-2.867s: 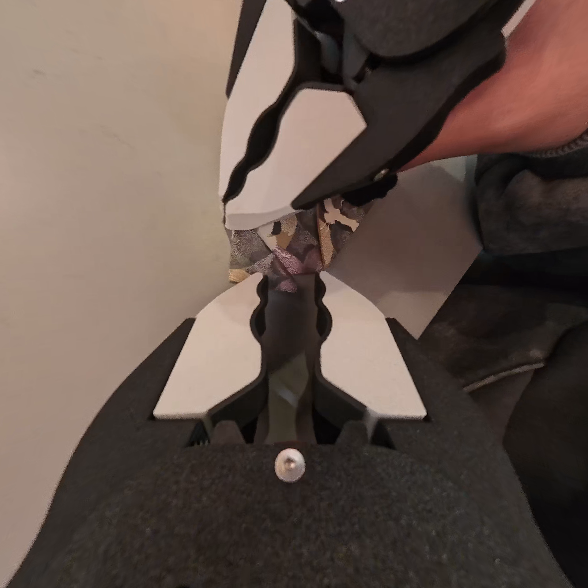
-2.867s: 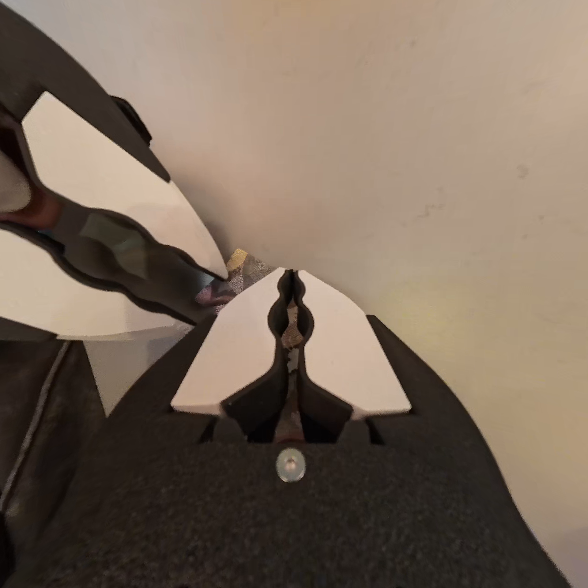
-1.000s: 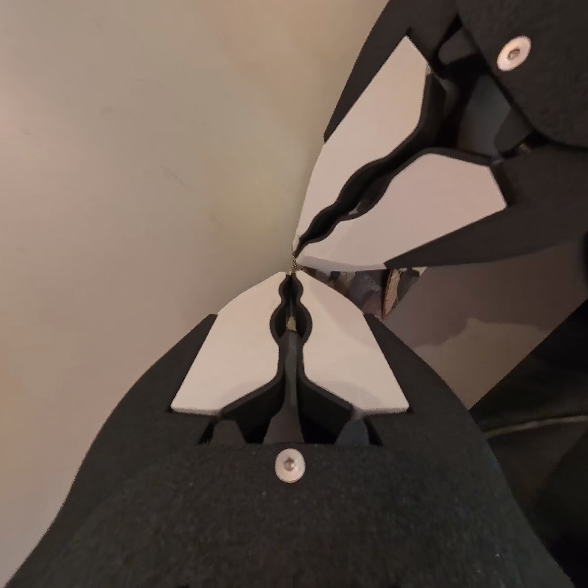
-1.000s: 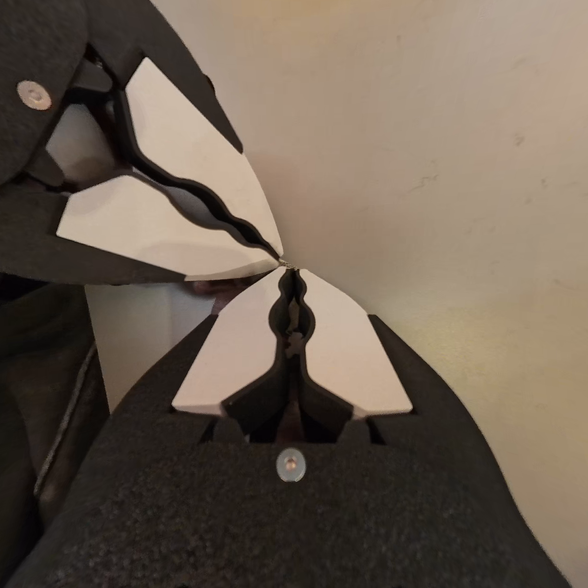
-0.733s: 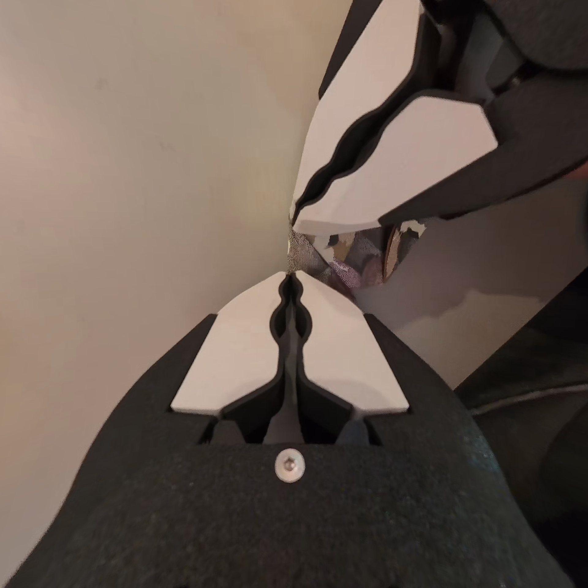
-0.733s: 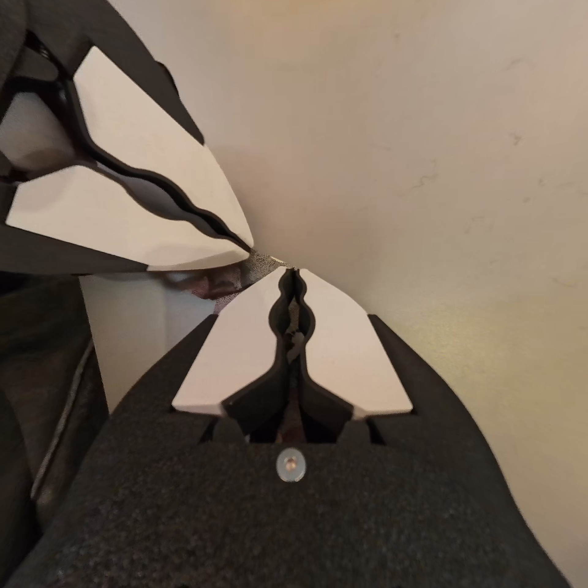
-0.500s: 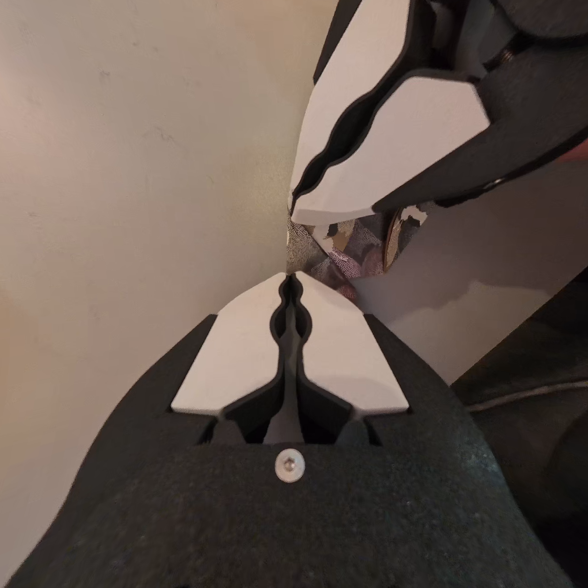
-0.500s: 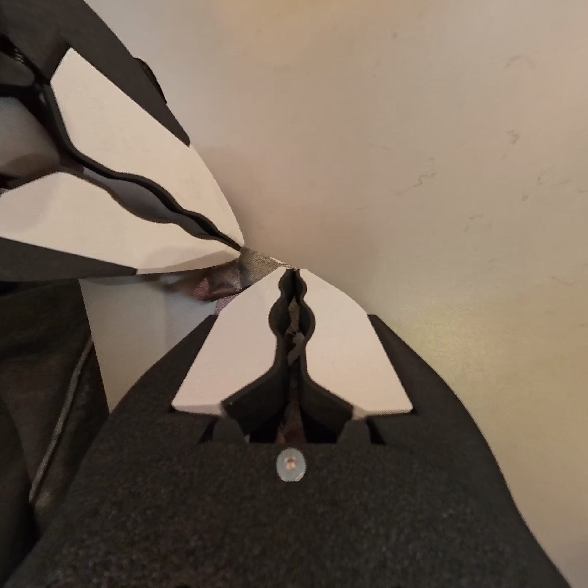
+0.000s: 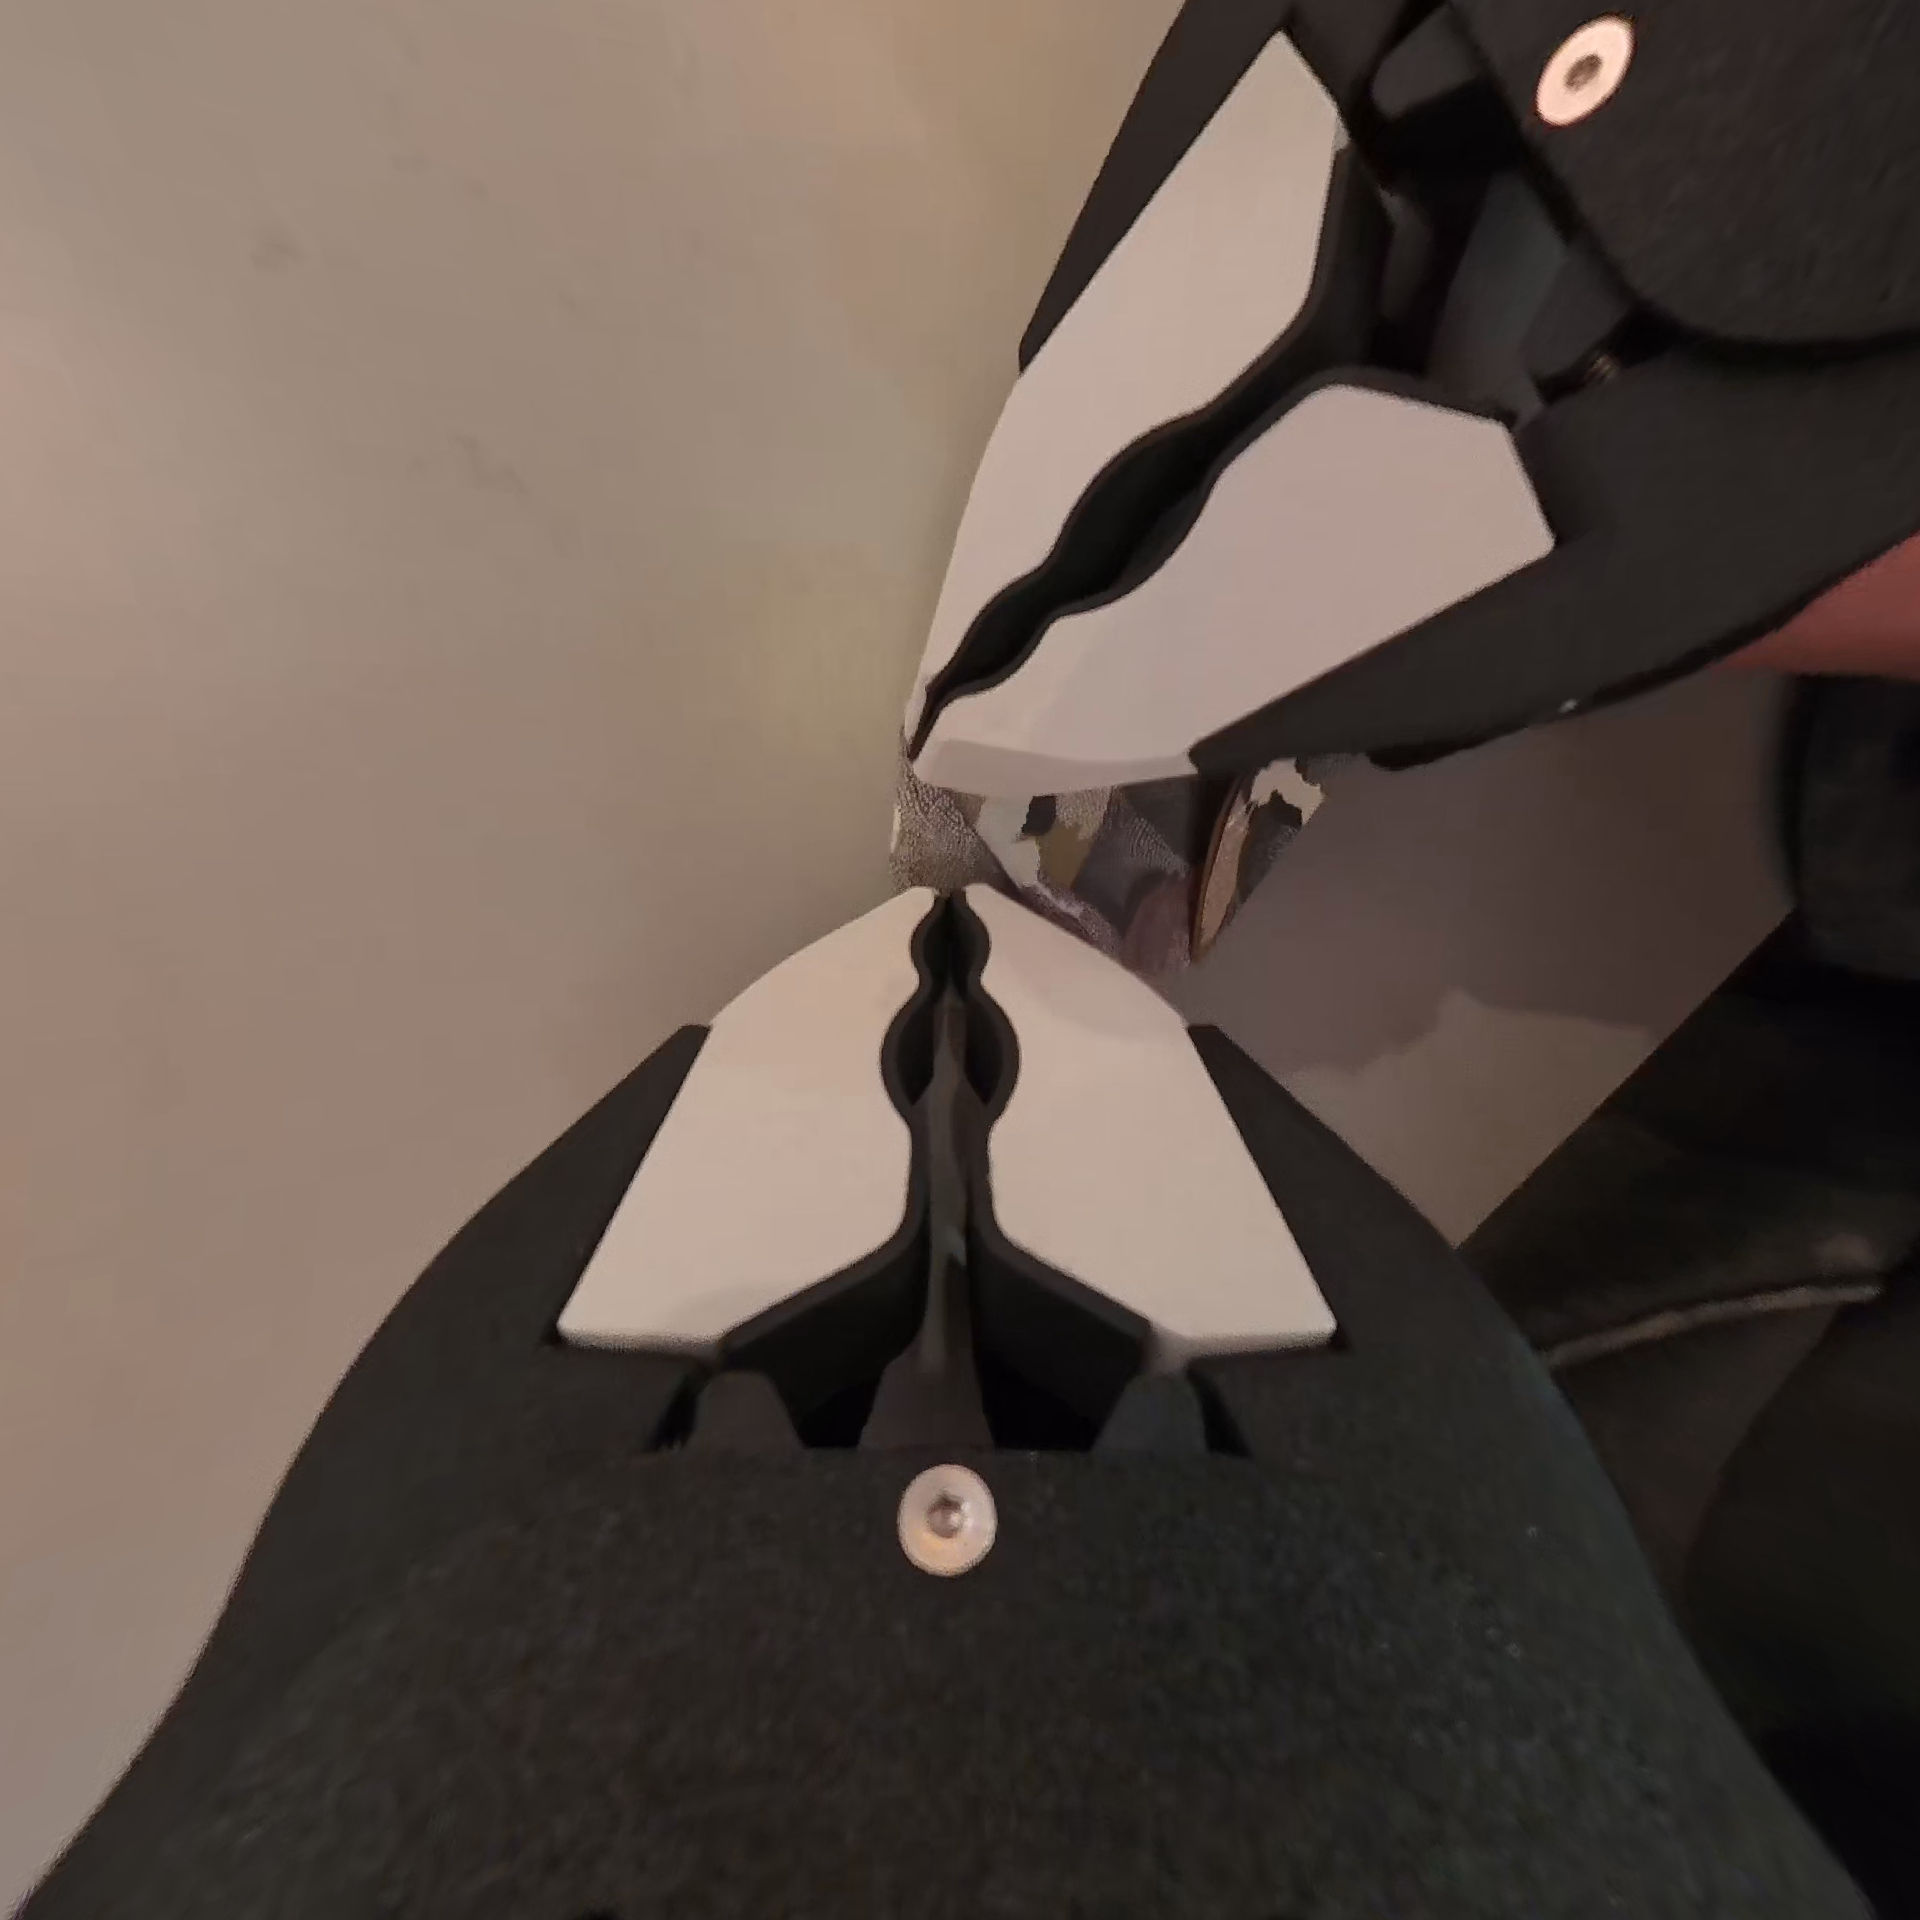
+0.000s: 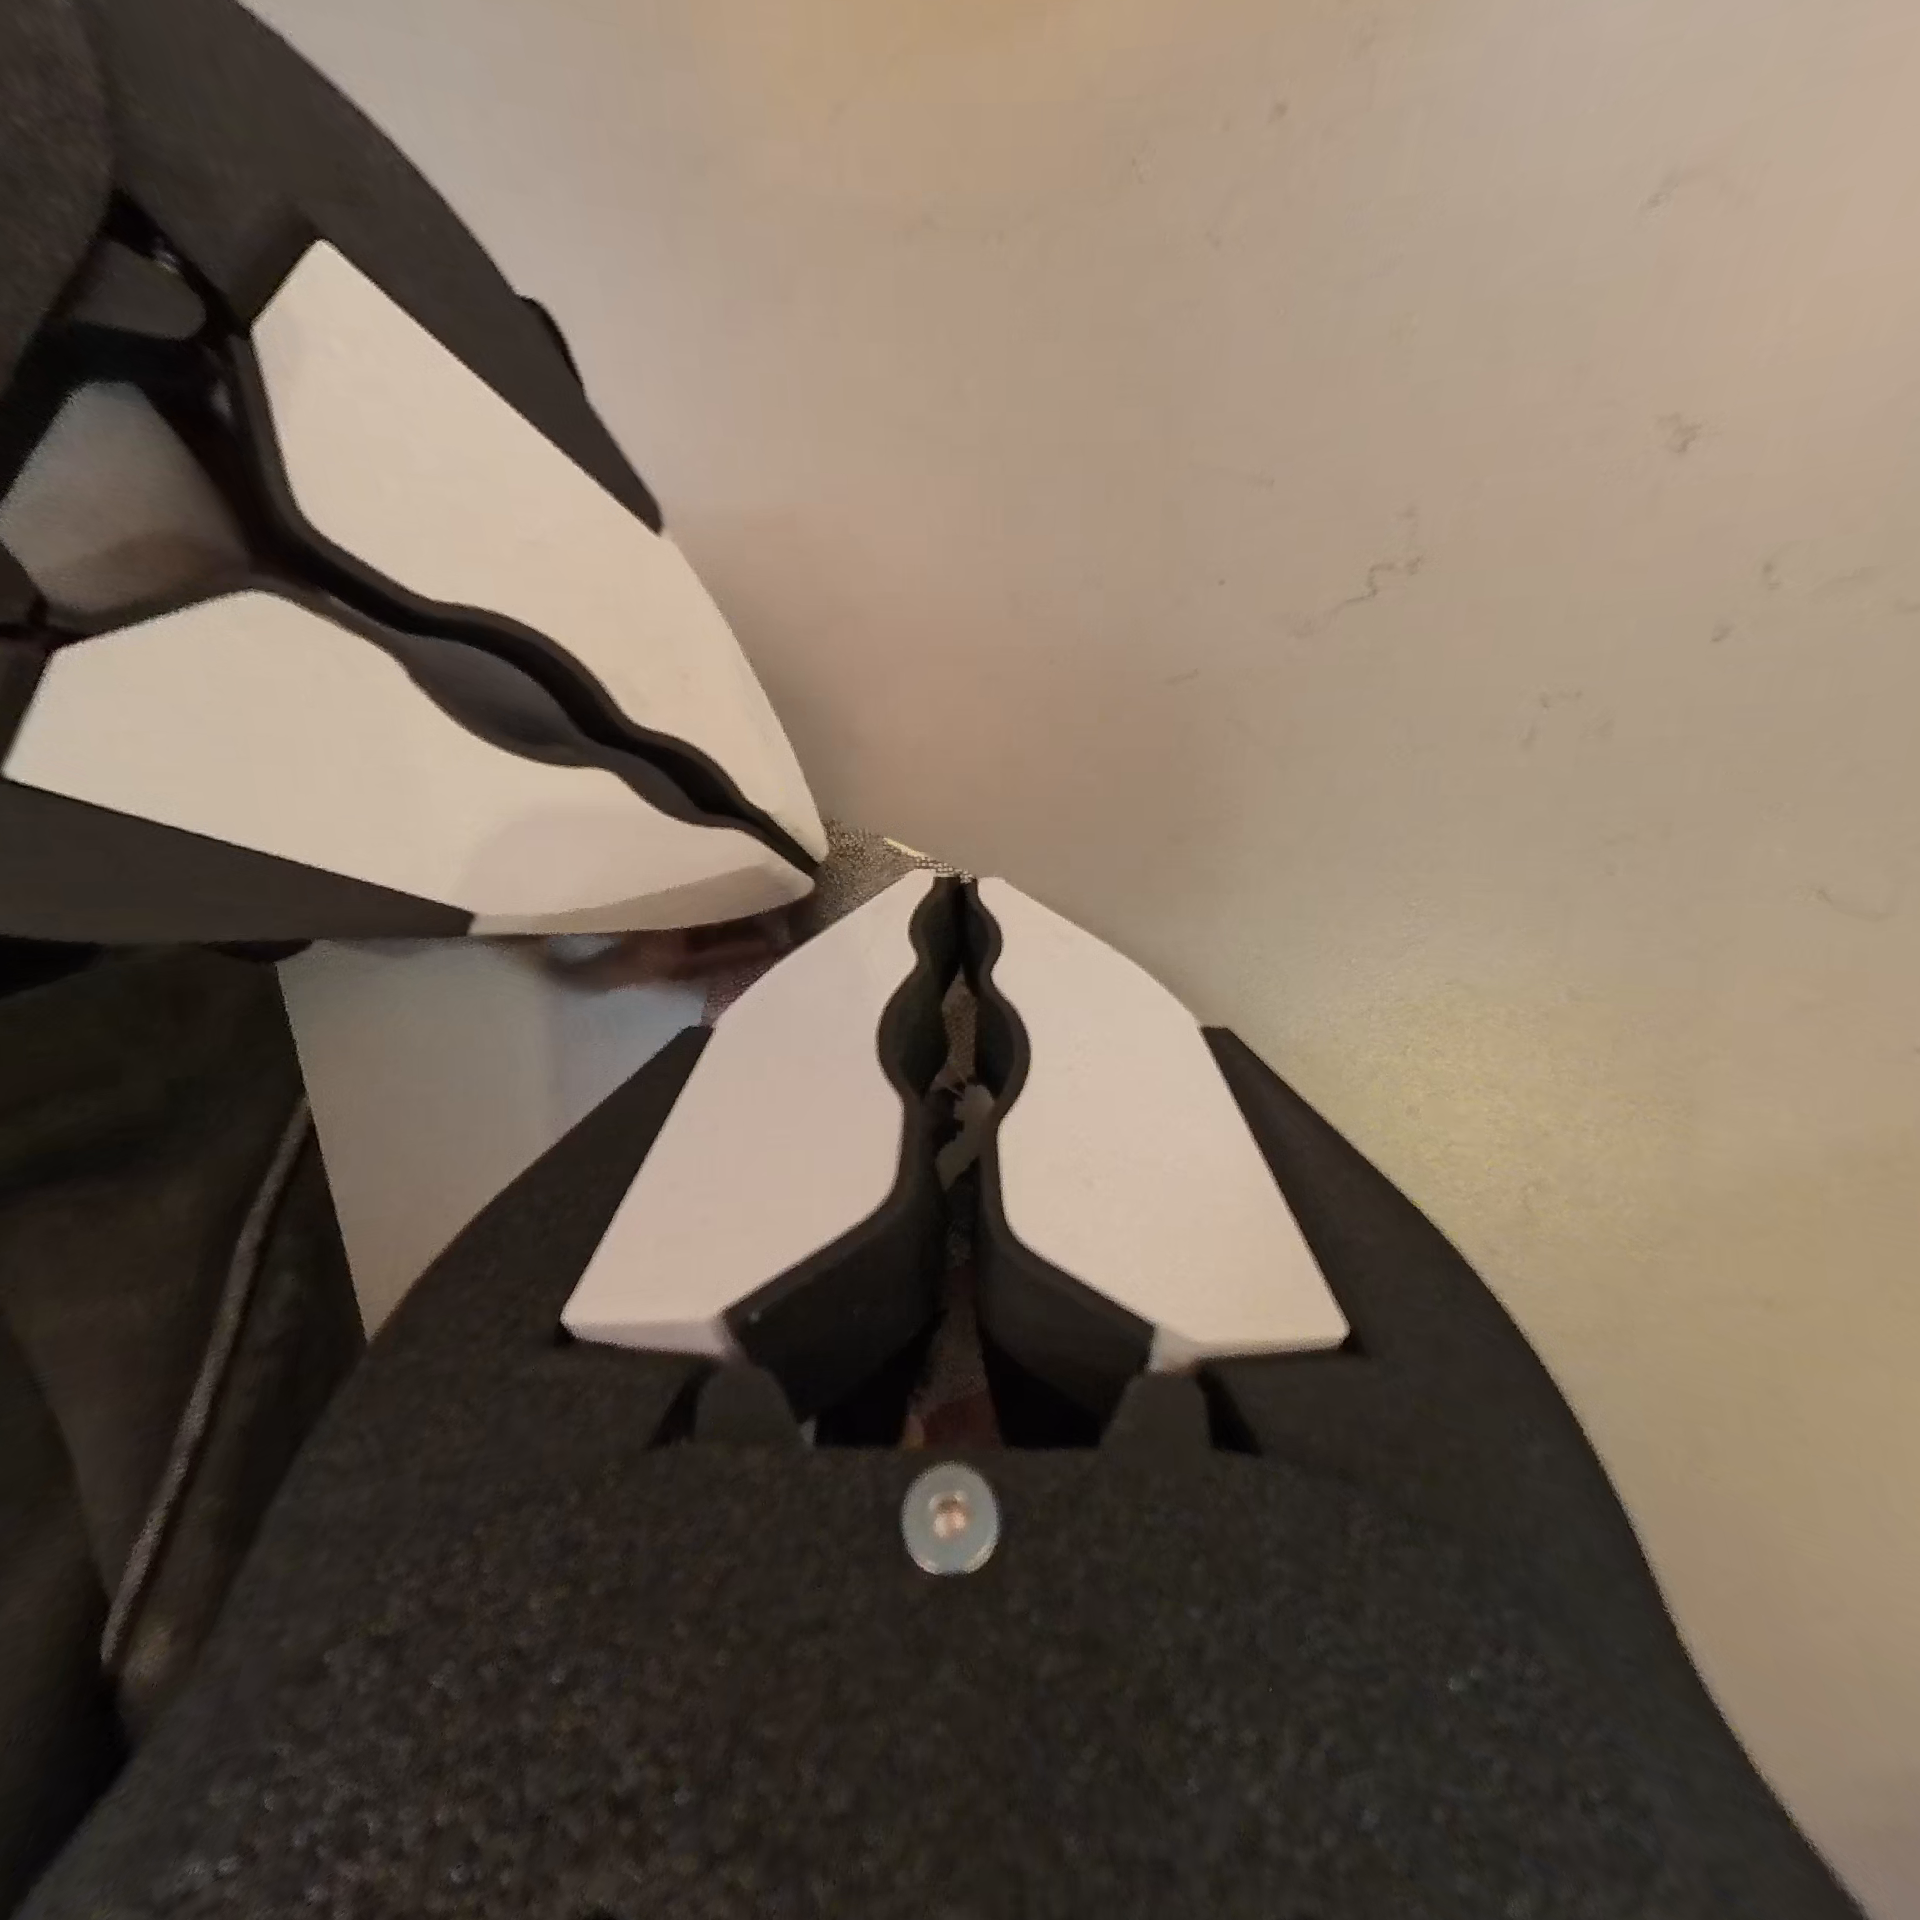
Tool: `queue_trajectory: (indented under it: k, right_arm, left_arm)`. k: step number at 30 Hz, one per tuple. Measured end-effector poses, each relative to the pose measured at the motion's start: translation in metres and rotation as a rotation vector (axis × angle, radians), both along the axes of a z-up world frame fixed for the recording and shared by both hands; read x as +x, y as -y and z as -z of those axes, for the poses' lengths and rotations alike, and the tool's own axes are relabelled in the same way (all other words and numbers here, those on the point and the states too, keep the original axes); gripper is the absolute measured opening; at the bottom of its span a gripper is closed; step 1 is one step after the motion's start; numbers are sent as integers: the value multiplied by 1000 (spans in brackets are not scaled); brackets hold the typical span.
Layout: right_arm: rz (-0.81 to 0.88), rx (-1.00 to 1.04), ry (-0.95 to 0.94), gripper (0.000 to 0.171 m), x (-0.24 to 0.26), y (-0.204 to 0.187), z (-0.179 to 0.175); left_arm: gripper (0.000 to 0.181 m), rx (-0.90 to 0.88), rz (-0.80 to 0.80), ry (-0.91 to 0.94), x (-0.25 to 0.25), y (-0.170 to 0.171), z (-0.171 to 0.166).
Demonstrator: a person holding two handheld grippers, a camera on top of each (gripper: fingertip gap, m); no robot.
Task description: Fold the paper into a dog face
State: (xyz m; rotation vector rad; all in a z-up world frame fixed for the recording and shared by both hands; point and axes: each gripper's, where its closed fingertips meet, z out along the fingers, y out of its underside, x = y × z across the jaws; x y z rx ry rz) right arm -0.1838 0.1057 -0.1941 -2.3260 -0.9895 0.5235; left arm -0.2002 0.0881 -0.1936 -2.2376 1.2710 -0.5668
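Observation:
A small patterned paper [image 9: 1049,842], grey, white and purple, is pinched between both grippers above a cream table [image 9: 416,623]. My left gripper [image 9: 948,902] is shut on its near edge. My right gripper [image 9: 916,740] comes in from the upper right of the left wrist view, shut on the same paper, tips almost touching. In the right wrist view my right gripper [image 10: 956,883] is shut with paper [image 10: 961,1101] showing in the slot, and a short strip of paper [image 10: 862,857] spans to the left gripper [image 10: 816,854]. Most of the paper is hidden behind the fingers.
The cream table [image 10: 1351,520] fills the far side of both views. Its edge runs at the lower right of the left wrist view, with a dark seat or floor [image 9: 1714,1299] below it. A person's hand [image 9: 1849,613] holds the right gripper. Both grippers' tips are close together, under 4 cm apart.
The two grippers drew apart half a second ago, showing more paper between the tips. Now they have come closer again and the exposed strip is shorter. Both stay shut.

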Motion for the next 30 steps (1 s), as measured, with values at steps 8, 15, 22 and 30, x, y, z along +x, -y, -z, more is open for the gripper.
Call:
queue_trajectory:
  k: [8,15,22,30]
  right_arm:
    - [6,1,0,1,0,0,0]
    - [-2,26,49,0,1,-2,0]
    - [76,238,-274,0,36,15,-98]
    - [271,336,-207,11,86,78,-44]
  left_arm:
    - [0,-27,-43,30,-13,7,0]
    - [0,-2,-30,-1,-21,11,-1]
    - [2,169,9,196,-12,6,-55]
    - [22,331,115,234,-11,19,-45]
